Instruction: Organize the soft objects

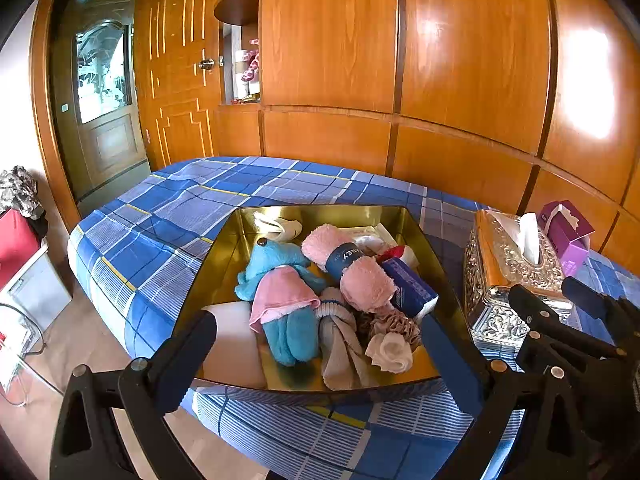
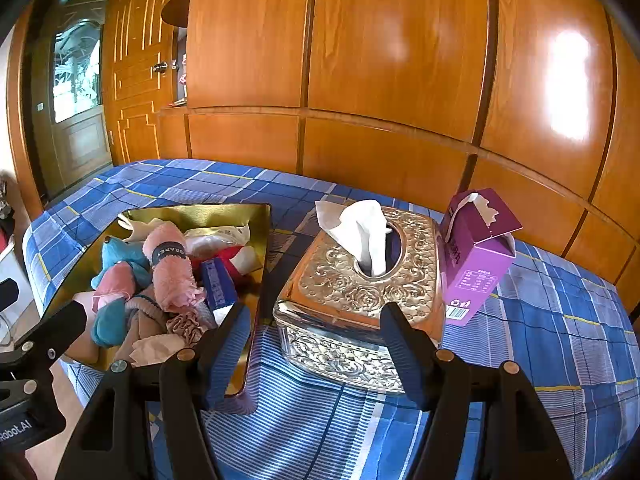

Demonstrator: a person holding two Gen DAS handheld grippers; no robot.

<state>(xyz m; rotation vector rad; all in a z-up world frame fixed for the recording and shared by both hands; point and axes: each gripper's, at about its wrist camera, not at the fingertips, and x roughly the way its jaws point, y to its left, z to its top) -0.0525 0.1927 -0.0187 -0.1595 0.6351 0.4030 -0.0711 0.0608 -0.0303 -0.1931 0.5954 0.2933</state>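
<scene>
A gold tray (image 1: 424,232) sits on the blue plaid bed (image 1: 180,204). It holds a blue plush toy with a pink cloth (image 1: 276,280), a rolled pink towel with a dark band (image 1: 348,264), a blue packet (image 1: 412,284), grey socks (image 1: 340,340), a scrunchie (image 1: 394,322) and a white cloth (image 1: 390,352). My left gripper (image 1: 328,364) is open and empty, its fingers either side of the tray's near end. My right gripper (image 2: 316,356) is open and empty in front of the ornate tissue box (image 2: 360,292). The tray also shows in the right wrist view (image 2: 260,236).
A purple carton (image 2: 476,256) stands right of the tissue box. Wooden wardrobe panels (image 1: 400,60) rise behind the bed. A door (image 1: 104,100) is at the left. A red and white box (image 1: 20,256) sits on the floor left of the bed.
</scene>
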